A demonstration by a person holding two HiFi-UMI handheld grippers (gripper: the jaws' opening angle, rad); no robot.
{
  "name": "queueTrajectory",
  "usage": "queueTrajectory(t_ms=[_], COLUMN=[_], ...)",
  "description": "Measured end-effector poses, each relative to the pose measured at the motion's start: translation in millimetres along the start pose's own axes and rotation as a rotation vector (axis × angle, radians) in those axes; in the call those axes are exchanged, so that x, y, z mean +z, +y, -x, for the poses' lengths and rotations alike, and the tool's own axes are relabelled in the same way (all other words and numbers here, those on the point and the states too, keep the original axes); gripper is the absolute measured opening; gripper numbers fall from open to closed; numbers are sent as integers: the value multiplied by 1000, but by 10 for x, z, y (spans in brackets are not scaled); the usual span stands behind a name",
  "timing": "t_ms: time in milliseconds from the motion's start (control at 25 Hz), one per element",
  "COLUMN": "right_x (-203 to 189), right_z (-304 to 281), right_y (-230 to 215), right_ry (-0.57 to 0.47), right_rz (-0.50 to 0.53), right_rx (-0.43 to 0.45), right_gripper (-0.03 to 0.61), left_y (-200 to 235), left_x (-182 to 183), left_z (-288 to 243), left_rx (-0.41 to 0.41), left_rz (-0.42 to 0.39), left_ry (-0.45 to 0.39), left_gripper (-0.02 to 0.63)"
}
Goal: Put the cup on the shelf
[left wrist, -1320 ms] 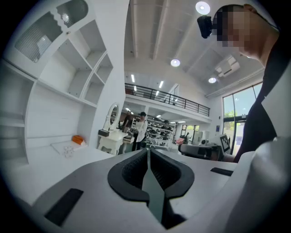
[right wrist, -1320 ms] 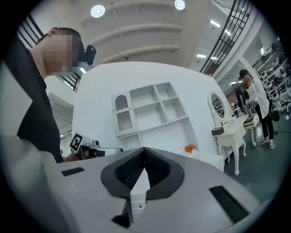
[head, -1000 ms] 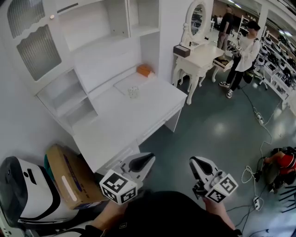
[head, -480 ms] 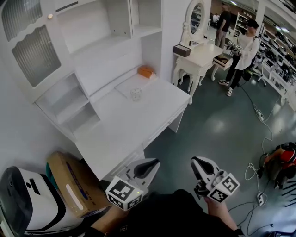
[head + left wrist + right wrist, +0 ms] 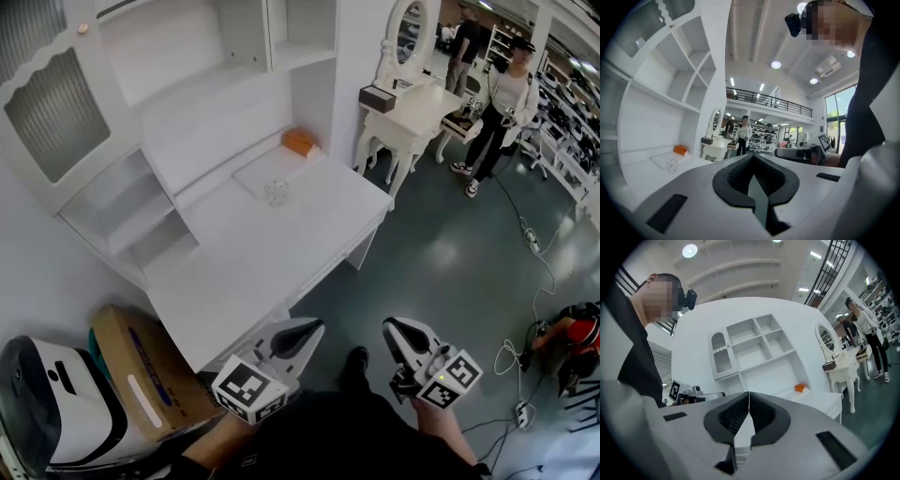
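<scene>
A small clear cup [image 5: 274, 192] stands on a white mat on the white desk [image 5: 253, 262], near an orange object [image 5: 299, 142]. Open shelves [image 5: 216, 56] rise behind the desk, with low cubbies [image 5: 122, 206] at the left. My left gripper [image 5: 314, 328] is off the desk's near corner, far from the cup. It is shut, and its jaws have just been closing with nothing between them. My right gripper [image 5: 389, 328] is beside it over the floor, shut and empty. The left gripper view shows its gripper [image 5: 753, 157] with the cup [image 5: 671, 162] far off. The right gripper [image 5: 748, 394] faces the shelves.
A cardboard box [image 5: 141, 375] and a white and black appliance [image 5: 37, 403] sit on the floor left of the desk. A white dressing table [image 5: 412, 103] with a mirror stands to the right. People [image 5: 502, 112] stand beyond it. Cables [image 5: 525, 356] lie on the grey floor.
Both grippers and the view have shifted slightly as the person steps, and a shoe now shows between the grippers. The cup has not moved.
</scene>
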State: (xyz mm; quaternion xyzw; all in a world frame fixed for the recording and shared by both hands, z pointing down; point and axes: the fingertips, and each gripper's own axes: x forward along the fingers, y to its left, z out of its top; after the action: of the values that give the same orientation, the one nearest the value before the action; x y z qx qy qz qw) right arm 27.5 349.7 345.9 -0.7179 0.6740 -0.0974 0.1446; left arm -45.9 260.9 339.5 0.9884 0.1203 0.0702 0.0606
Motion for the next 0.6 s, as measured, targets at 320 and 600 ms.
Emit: queueTrajectory(t_ms=[320, 600], right_x=[228, 453], right_z=[-197, -298], right_y=[-849, -1588], right_ry=[31, 44], right_rz=[-13, -34], right_rx=[83, 151], right_gripper=[17, 17], left_y=[409, 635], left_x=[139, 251], left_z=[-691, -1364], left_rx=[112, 201], left_rz=[59, 57], left_ry=[-42, -39], left_gripper=[12, 12])
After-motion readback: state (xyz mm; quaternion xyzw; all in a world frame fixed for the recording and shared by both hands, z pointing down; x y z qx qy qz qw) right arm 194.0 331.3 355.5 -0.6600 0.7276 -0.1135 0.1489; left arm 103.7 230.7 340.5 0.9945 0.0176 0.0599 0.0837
